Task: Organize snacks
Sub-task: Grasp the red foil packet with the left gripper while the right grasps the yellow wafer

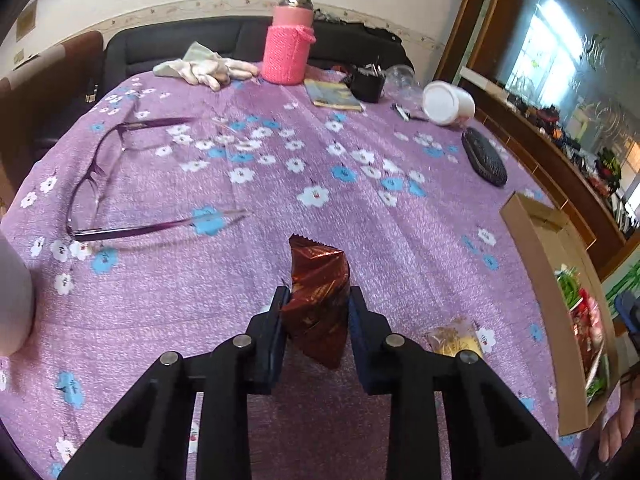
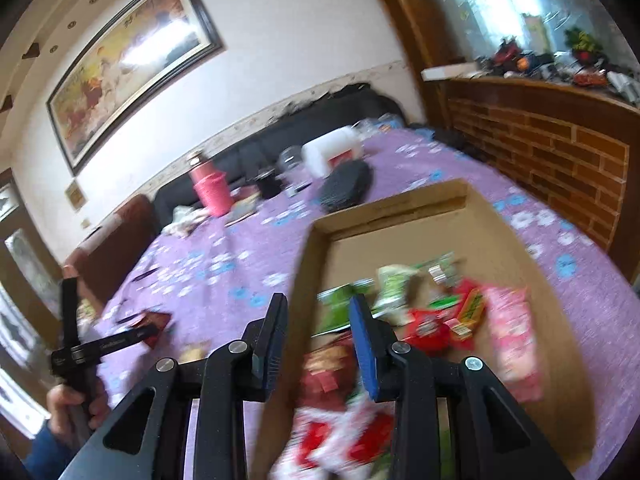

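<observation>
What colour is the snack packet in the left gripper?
Shiny reddish-brown foil snack packet, clearest in the left wrist view.

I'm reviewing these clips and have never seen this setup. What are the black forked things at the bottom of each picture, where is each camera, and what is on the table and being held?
No robot here: a person holds a handheld gripper in each hand, each with a camera looking along its tongs. The left tongs are shut on a crumpled brown foil snack packet on the purple flowered tablecloth. Nearby lie purple glasses, white gloves, a pink-sleeved flask, a tipped white jar and a small yellow packet. The right tongs hang empty and slightly apart over a cardboard box holding red, green and pink snack packs. That picture is blurred.
</observation>
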`<state>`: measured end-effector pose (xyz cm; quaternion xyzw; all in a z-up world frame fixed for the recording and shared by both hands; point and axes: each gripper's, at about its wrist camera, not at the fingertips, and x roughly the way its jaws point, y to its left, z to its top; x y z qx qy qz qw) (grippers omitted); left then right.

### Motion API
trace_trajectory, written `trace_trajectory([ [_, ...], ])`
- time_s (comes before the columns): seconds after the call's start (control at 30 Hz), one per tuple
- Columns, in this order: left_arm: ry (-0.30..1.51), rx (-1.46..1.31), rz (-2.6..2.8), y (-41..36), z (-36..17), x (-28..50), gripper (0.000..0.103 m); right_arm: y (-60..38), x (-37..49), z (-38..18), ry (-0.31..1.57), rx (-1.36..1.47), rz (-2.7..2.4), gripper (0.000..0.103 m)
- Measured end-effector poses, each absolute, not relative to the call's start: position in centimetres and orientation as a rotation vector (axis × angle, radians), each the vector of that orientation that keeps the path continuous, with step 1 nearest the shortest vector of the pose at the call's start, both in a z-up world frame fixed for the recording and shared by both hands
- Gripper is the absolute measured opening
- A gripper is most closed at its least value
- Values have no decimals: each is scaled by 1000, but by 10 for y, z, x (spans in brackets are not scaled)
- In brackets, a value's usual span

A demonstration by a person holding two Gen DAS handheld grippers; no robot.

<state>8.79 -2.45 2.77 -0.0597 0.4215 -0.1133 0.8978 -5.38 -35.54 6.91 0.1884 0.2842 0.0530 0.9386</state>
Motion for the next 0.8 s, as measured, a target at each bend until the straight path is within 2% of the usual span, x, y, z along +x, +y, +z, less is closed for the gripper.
trace_trajectory([
  [0.07,861,-123,-238,-22,31,87,27,-333,-50,75,619,352,131,41],
  [0.37,793,-129,-239,-13,50,77,27,-220,7,43,930,259,288,42],
  [0.6,795,-165,-232,-6,53,77,27,-180,30,15,999,106,244,42],
  [0.8,791,-154,-246,-10,54,75,27,-165,26,8,968,-47,214,42],
])
